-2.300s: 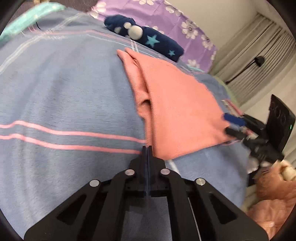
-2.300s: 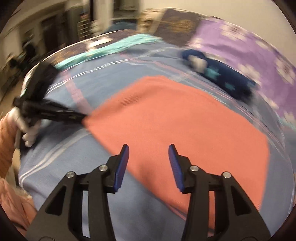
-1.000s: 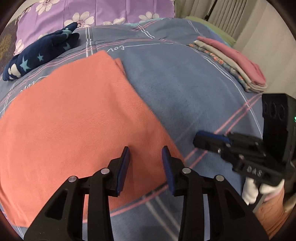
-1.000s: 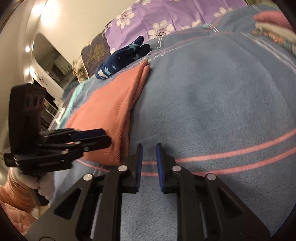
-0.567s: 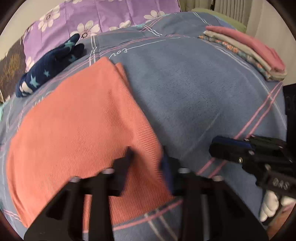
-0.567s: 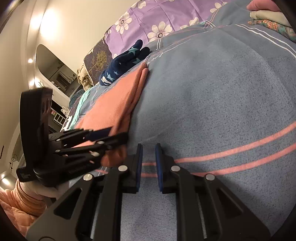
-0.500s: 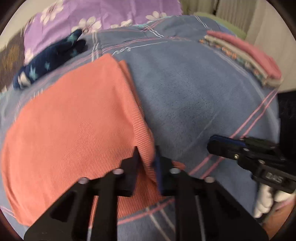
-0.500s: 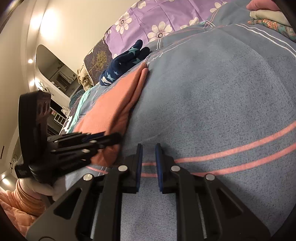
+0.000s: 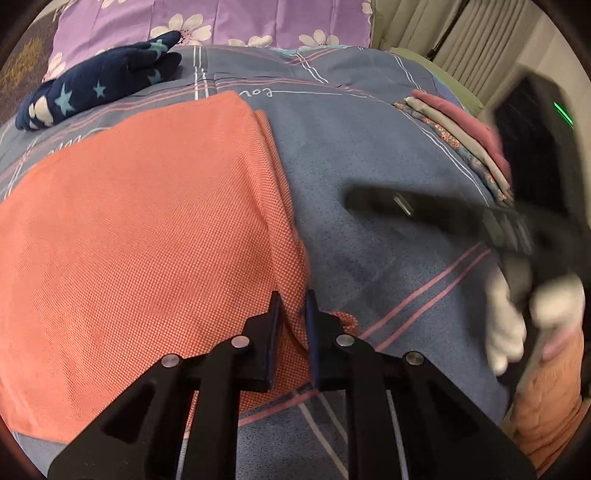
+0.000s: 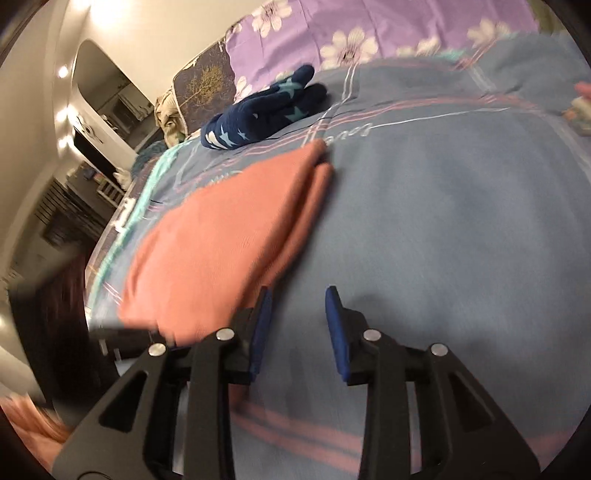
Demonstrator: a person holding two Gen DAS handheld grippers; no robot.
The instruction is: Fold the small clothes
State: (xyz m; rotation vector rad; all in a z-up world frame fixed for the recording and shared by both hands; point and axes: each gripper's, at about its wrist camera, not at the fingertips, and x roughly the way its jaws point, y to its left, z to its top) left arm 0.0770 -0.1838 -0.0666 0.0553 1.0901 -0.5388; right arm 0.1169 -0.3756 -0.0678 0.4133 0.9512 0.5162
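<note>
A salmon-orange folded cloth (image 9: pixel 140 229) lies on the blue plaid bedspread (image 9: pixel 369 155). My left gripper (image 9: pixel 293 306) is shut on the cloth's near right edge, a pinch of fabric between its pads. My right gripper (image 10: pixel 298 301) is open and empty above the bedspread, just right of the same cloth (image 10: pixel 229 236). It also shows in the left wrist view (image 9: pixel 436 210) as a blurred dark shape over the blanket, right of the cloth.
A navy star-print garment (image 9: pixel 99 85) lies at the far side by the purple flowered pillow (image 9: pixel 221 22); it also shows in the right wrist view (image 10: pixel 266 110). A stack of folded clothes (image 9: pixel 461 136) sits at the right edge of the bed. Curtains (image 9: pixel 461 40) hang behind.
My left gripper has closed on the cloth's right edge. My right gripper has opened and swung toward the cloth.
</note>
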